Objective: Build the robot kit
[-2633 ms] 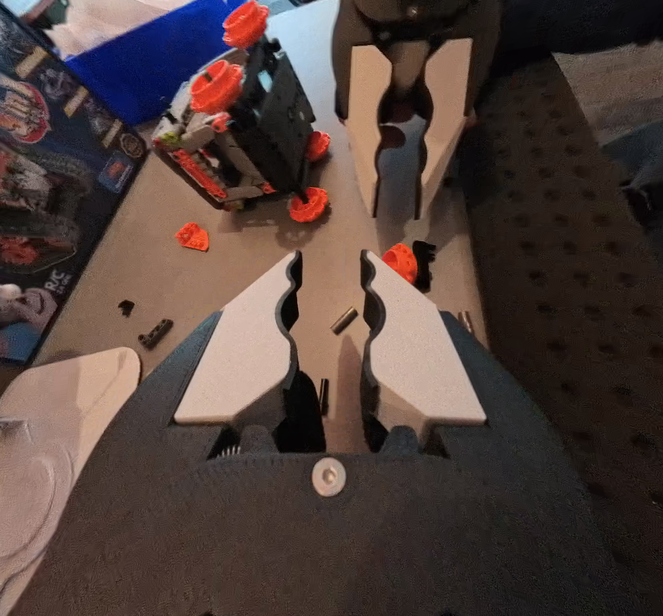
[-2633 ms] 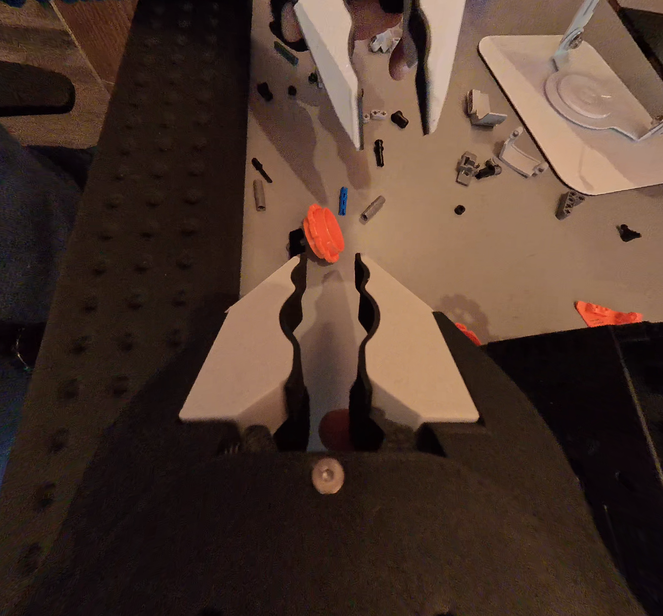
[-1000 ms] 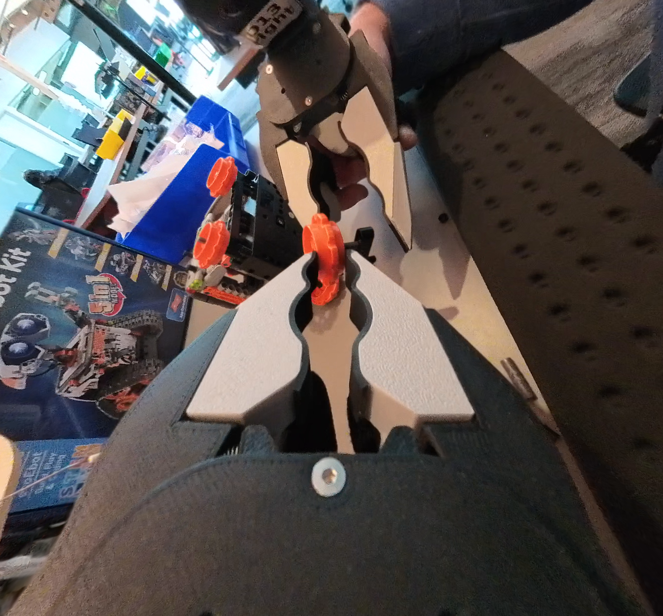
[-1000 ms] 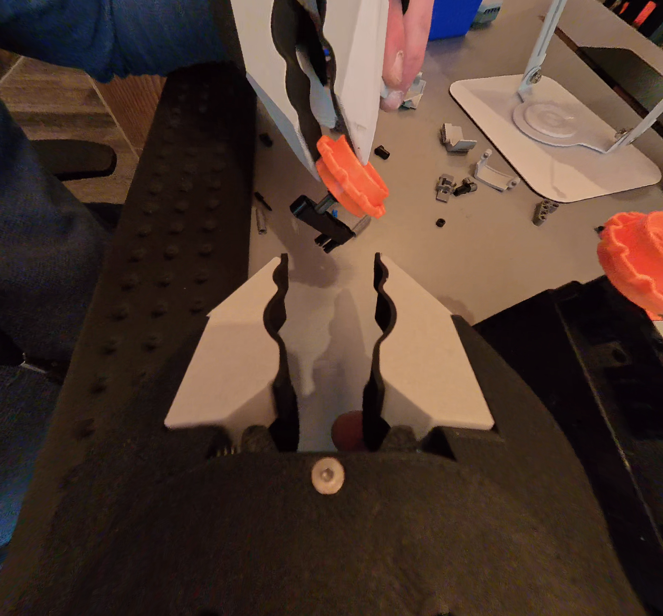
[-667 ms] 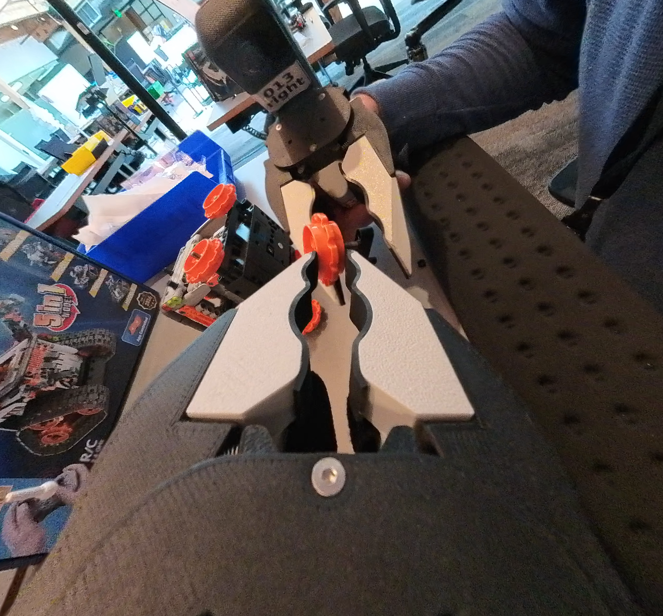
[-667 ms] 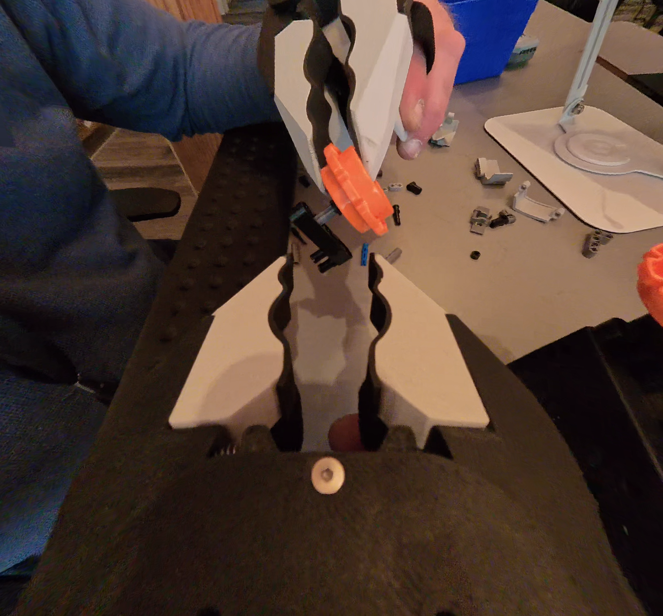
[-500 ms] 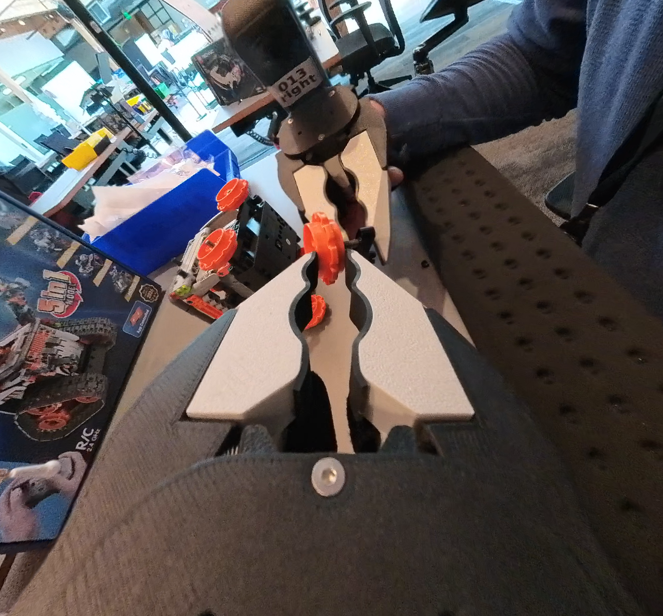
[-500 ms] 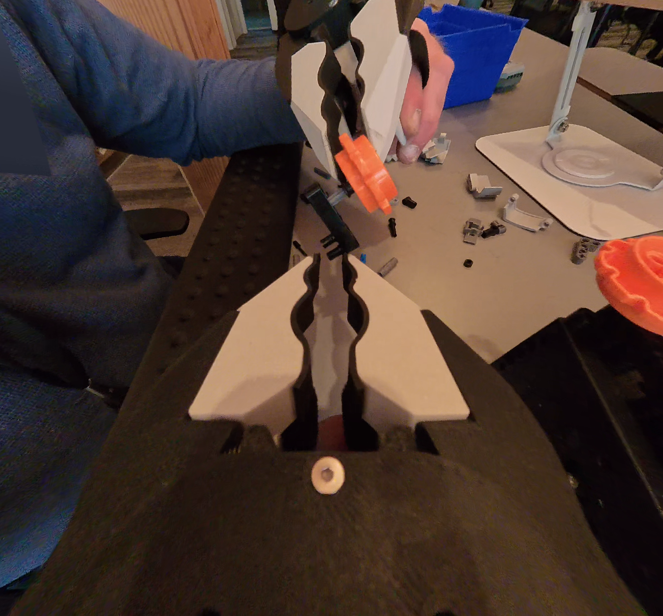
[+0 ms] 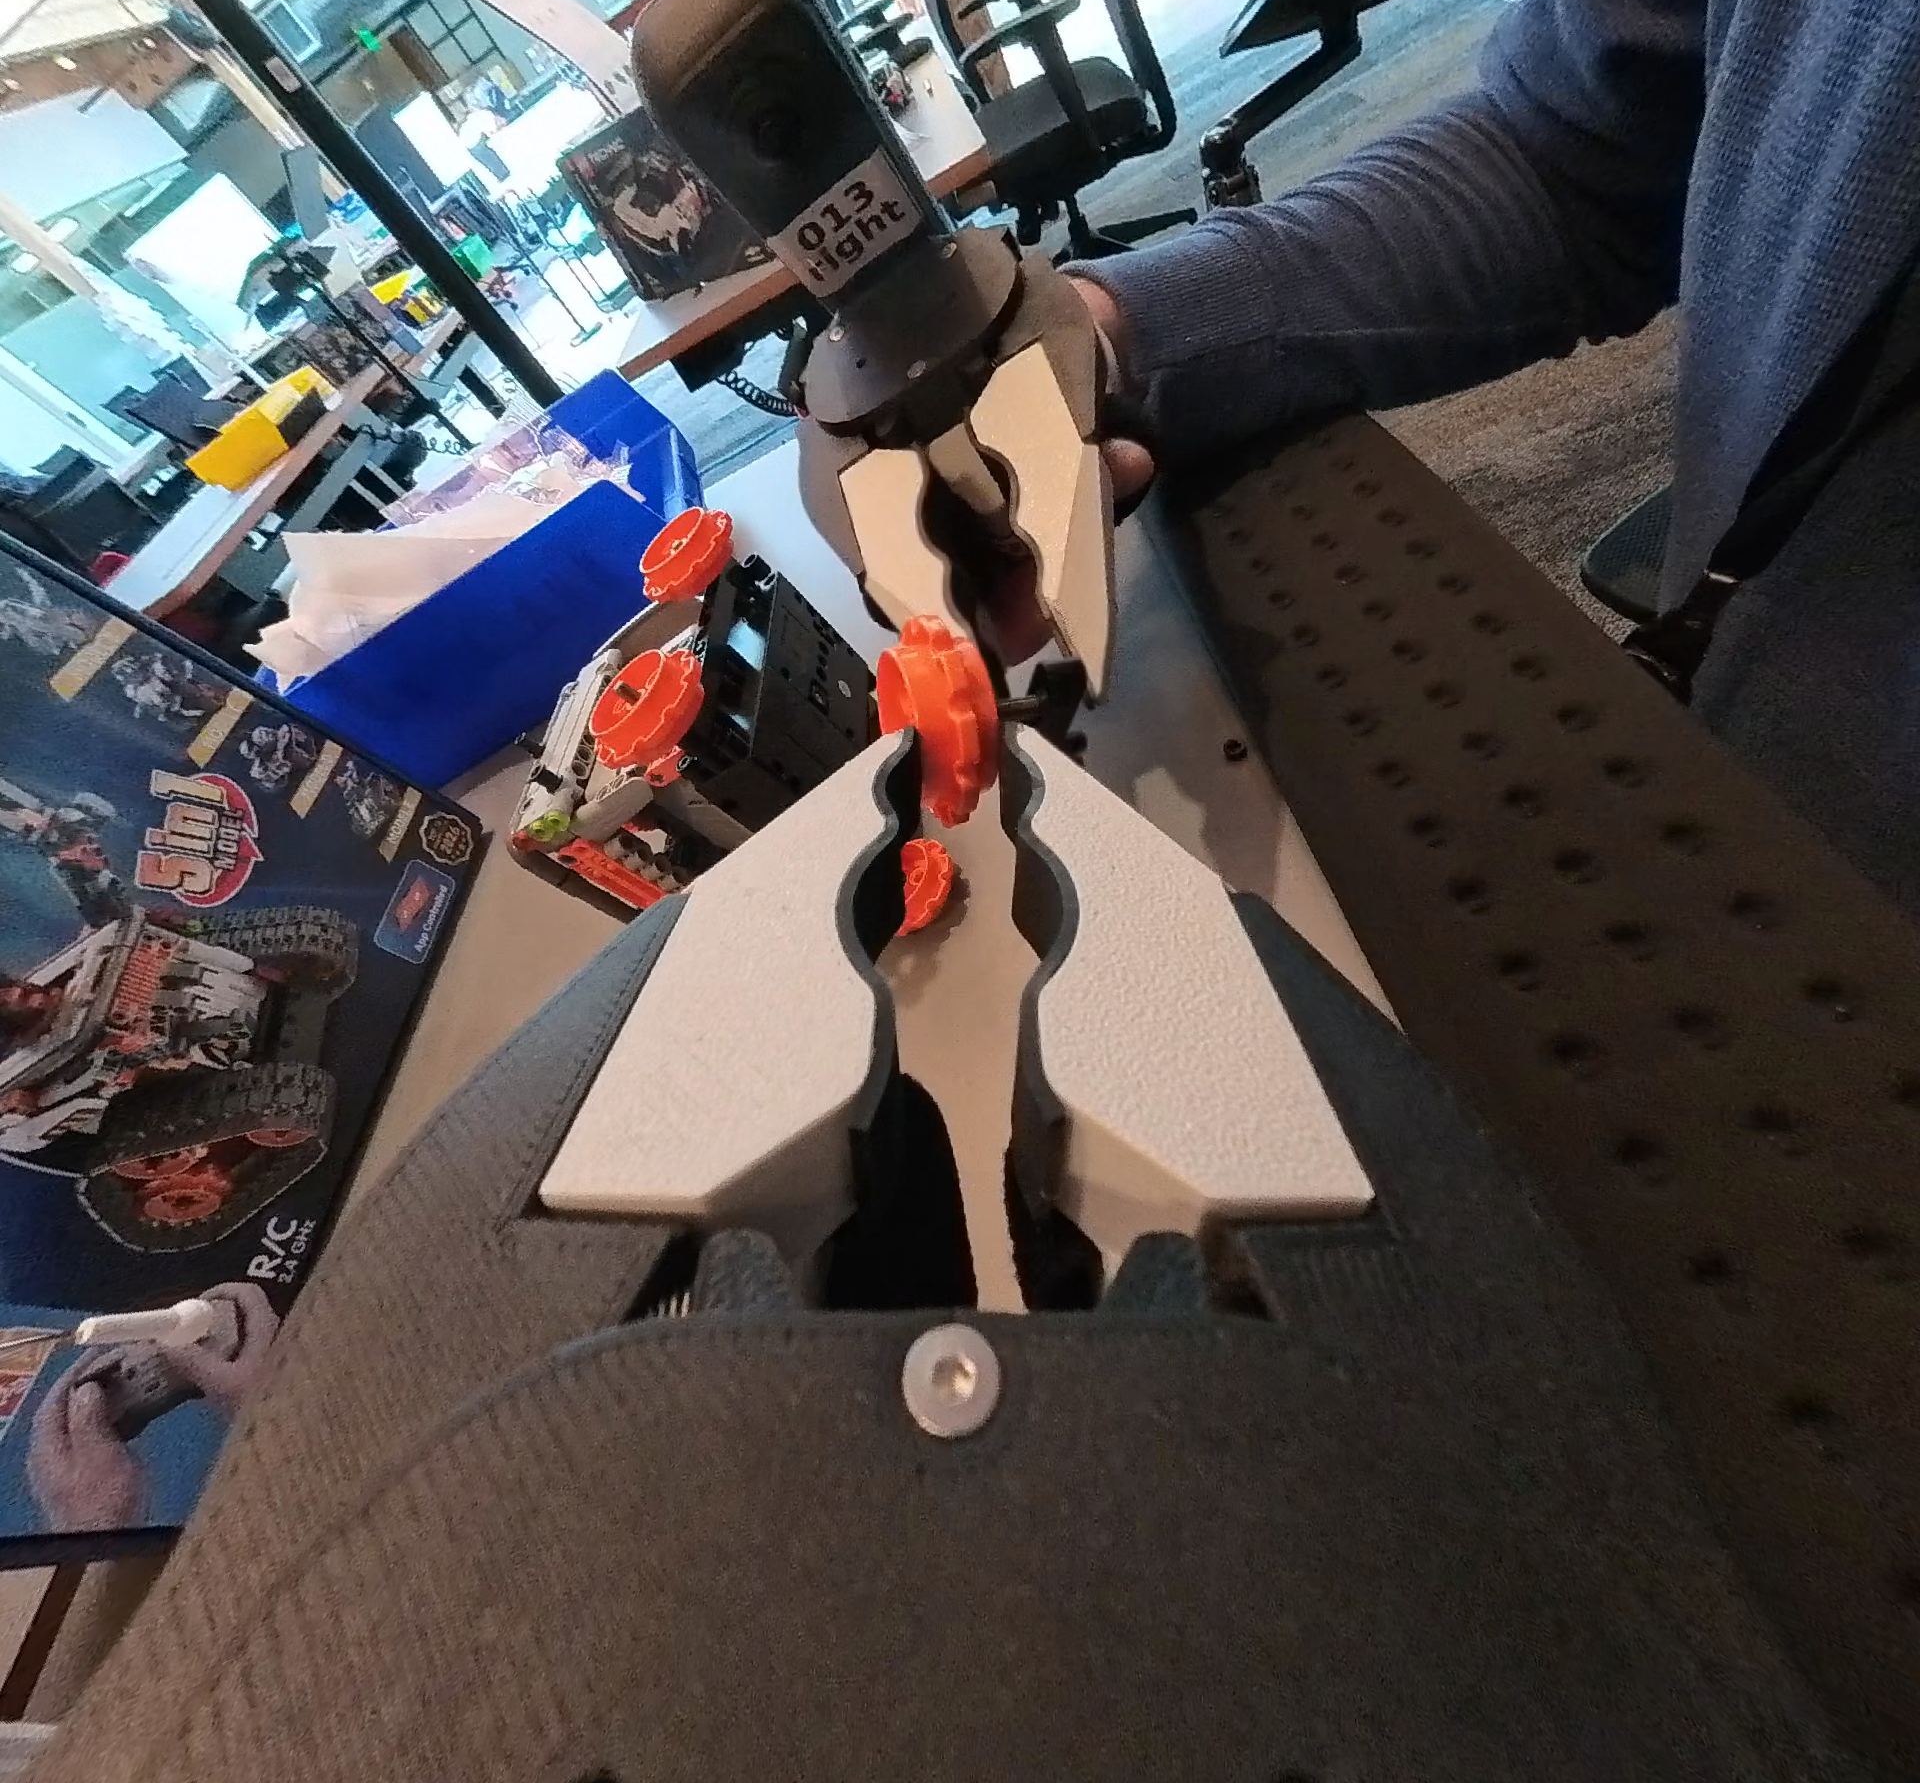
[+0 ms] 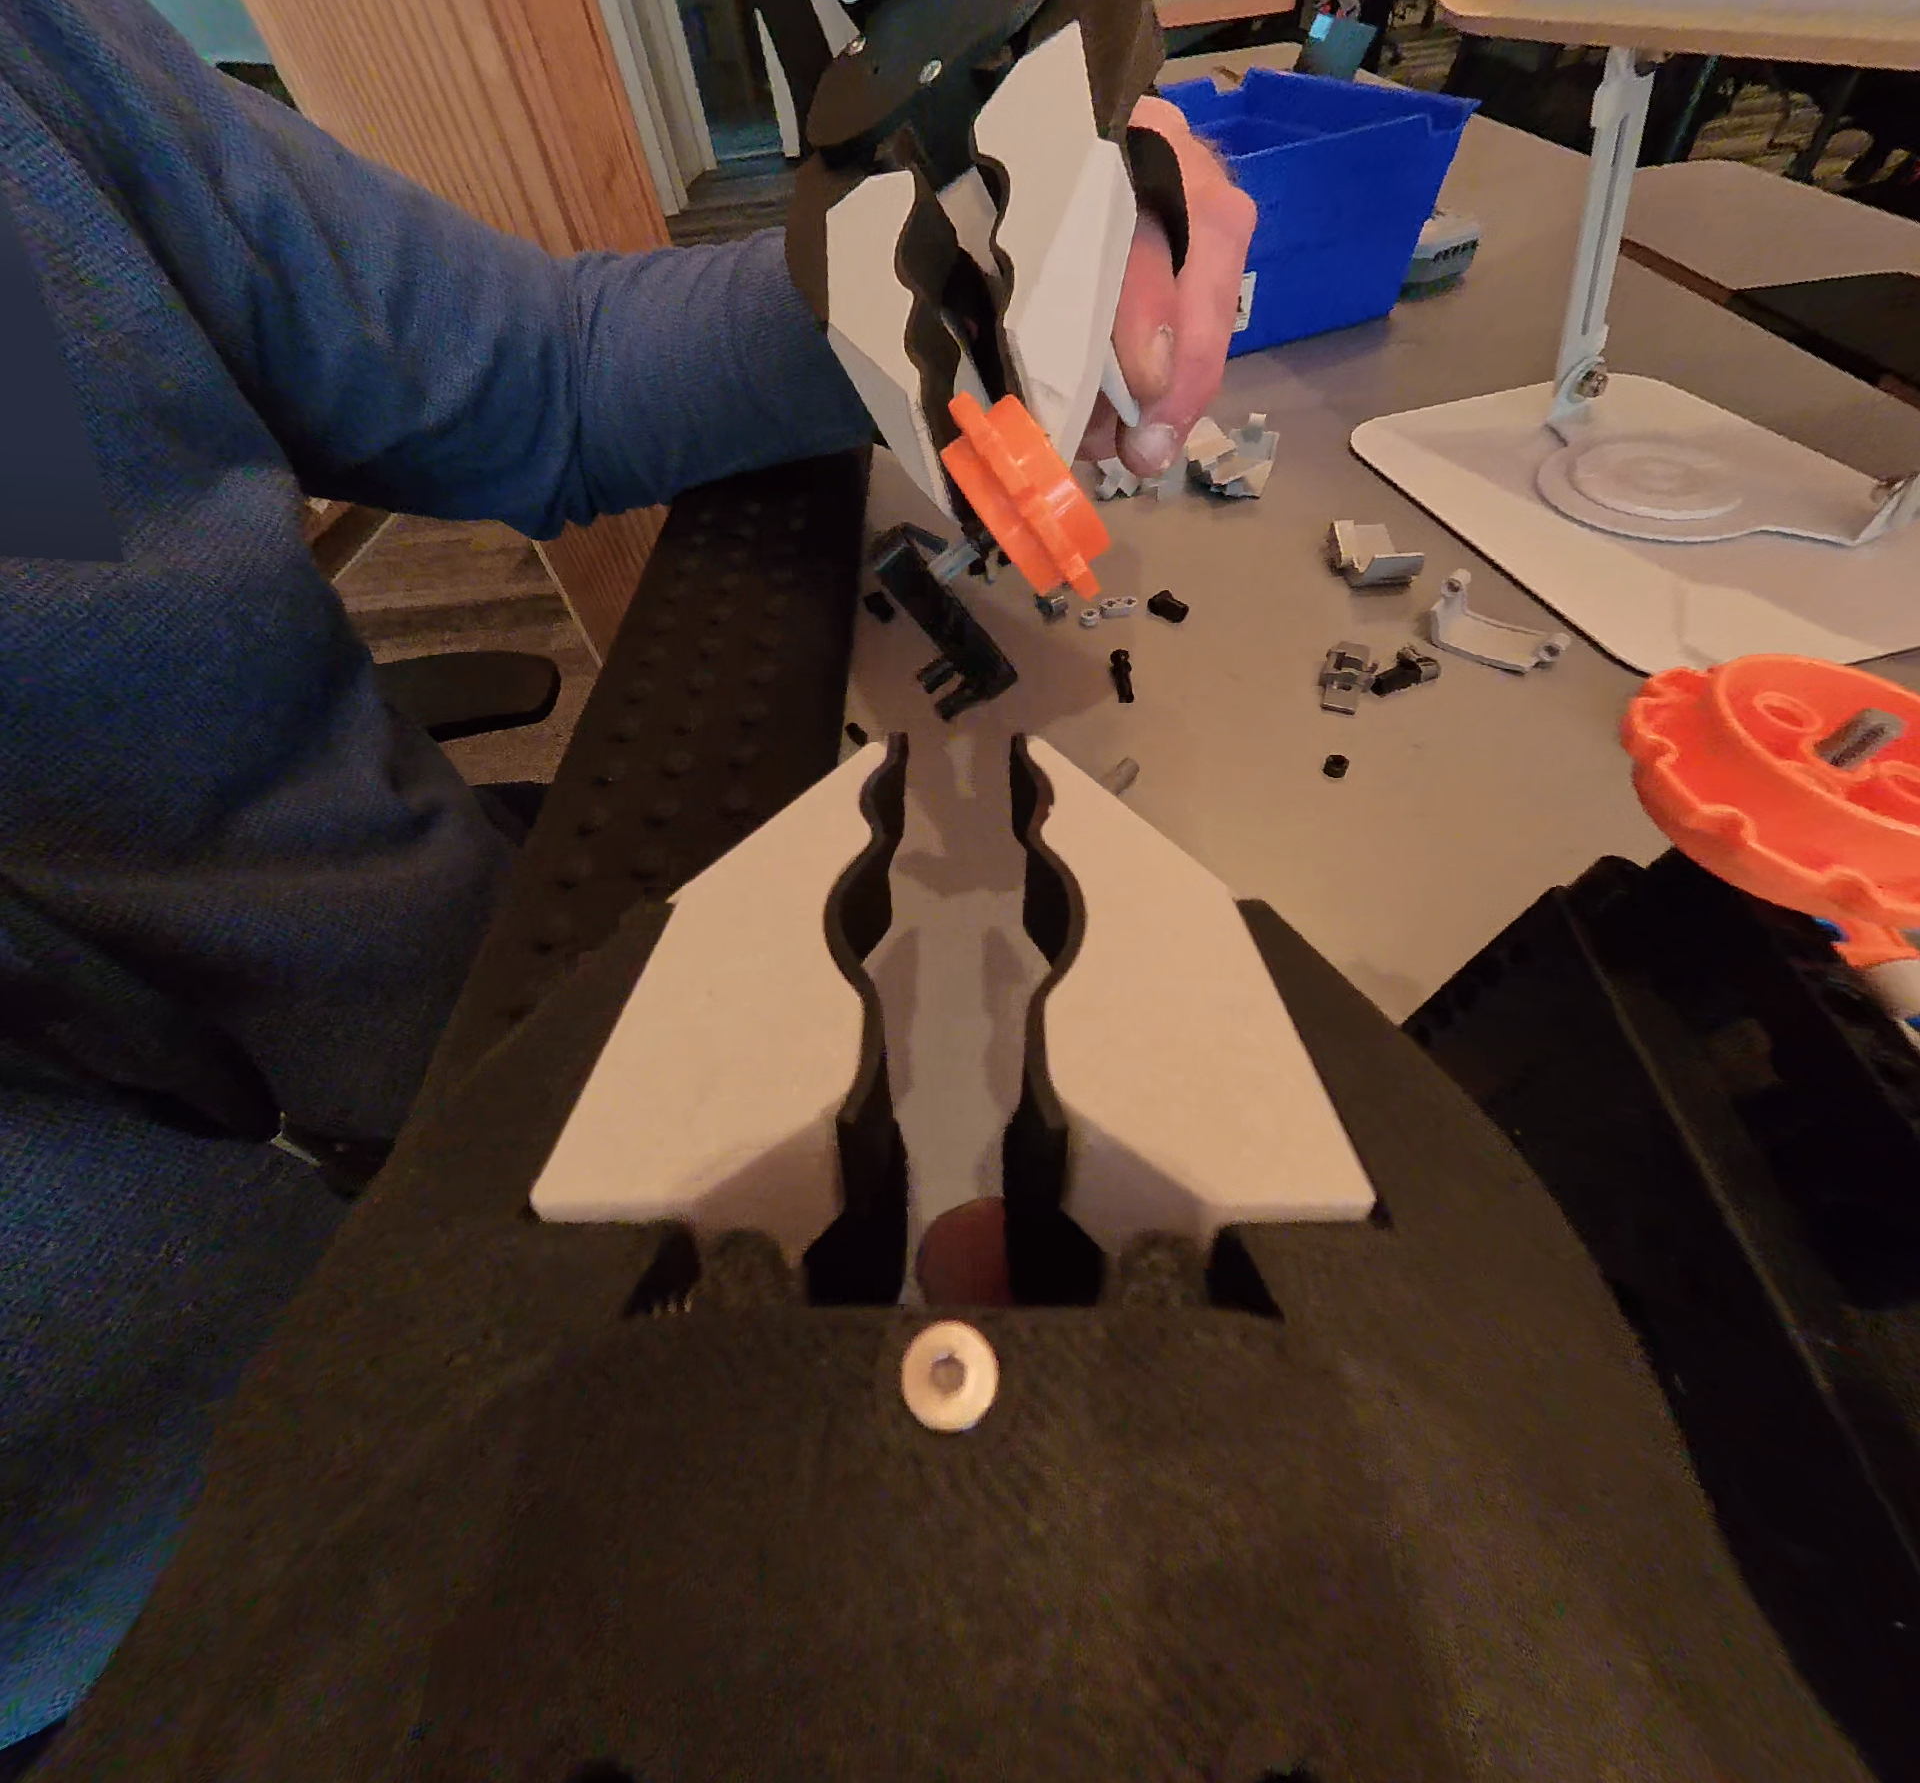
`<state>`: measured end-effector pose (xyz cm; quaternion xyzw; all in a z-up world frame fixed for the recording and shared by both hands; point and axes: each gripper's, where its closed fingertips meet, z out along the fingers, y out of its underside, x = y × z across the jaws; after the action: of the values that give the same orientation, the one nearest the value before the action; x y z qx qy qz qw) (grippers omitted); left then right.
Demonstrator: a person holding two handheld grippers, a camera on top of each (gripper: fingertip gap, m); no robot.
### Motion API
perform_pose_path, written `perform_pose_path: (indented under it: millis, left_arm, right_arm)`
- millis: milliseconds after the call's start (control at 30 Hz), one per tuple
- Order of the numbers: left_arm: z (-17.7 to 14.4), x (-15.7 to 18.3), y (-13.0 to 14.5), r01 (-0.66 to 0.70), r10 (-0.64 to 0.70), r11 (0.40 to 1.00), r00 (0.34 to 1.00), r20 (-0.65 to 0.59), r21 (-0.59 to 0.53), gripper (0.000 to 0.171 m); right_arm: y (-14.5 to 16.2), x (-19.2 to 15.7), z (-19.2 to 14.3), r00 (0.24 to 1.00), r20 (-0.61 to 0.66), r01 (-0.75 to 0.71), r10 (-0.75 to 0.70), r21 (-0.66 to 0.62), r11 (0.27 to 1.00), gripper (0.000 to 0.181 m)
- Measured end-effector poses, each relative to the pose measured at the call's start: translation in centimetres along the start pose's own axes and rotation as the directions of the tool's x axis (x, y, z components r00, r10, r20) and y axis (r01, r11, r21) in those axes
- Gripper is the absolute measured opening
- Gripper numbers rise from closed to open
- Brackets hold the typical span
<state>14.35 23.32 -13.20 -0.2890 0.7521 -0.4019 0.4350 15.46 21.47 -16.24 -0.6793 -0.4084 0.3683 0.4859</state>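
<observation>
Pinched between the tips of the left gripper is an orange toothed wheel, held by its rim with the jaws closed down to the wheel's width and the rest of the slot behind it empty. From the right wrist view the same wheel hangs at the end of that gripper, clear above the grey table, with a short grey axle running out of its hub to a black connector piece that dangles lower, towards the person. That axle is the long axis of the little assembly, and it slopes down and away from the wheel towards the right gripper, whose fingers stand parted by a narrow gap with nothing between them. The connector lies just ahead of and slightly left of those tips; whether it touches them I cannot tell, since in the left wrist view the right gripper partly hides it. Beside both grippers sits the partly built black vehicle with more orange wheels on it, and loose small parts lie scattered on the table near a white stand base.
</observation>
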Motion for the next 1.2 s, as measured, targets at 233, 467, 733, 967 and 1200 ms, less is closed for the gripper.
perform_pose_path:
  millis: [233, 467, 733, 967, 1200]
  left_arm:
    - [0.3, 0.3, -0.4, 0.026, -0.025, 0.999, 0.999, -0.021, 0.029, 0.014]
    - [0.9, 0.7, -0.9, 0.058, -0.055, 0.996, 0.998, -0.043, 0.072, 0.014]
    - [0.6, 0.0, -0.3, 0.071, -0.070, 0.996, 0.997, -0.021, 0.048, 0.014]
    - [0.9, -0.7, 2.0, 0.020, -0.016, 0.997, 0.999, 0.050, -0.078, 0.014]
    - [1.6, -0.9, 2.7, -0.030, 0.049, 0.986, 0.992, 0.114, -0.164, 0.031]
  right_arm:
    - [0.1, 0.4, 1.0, 0.982, -0.100, 0.156, -0.160, -0.044, 0.987, 0.041]
    - [-1.1, -0.7, 1.6, 0.995, -0.028, 0.098, -0.097, 0.046, 0.994, 0.022]
    - [-1.7, 0.0, 0.3, 0.992, -0.062, 0.118, -0.114, 0.066, 0.991, 0.017]
    - [-0.8, 1.5, 0.1, 0.944, -0.211, 0.246, -0.253, -0.060, 0.967, 0.016]
    - [0.0, 2.3, 0.2, 0.891, -0.290, 0.313, -0.348, -0.161, 0.936, 0.016]
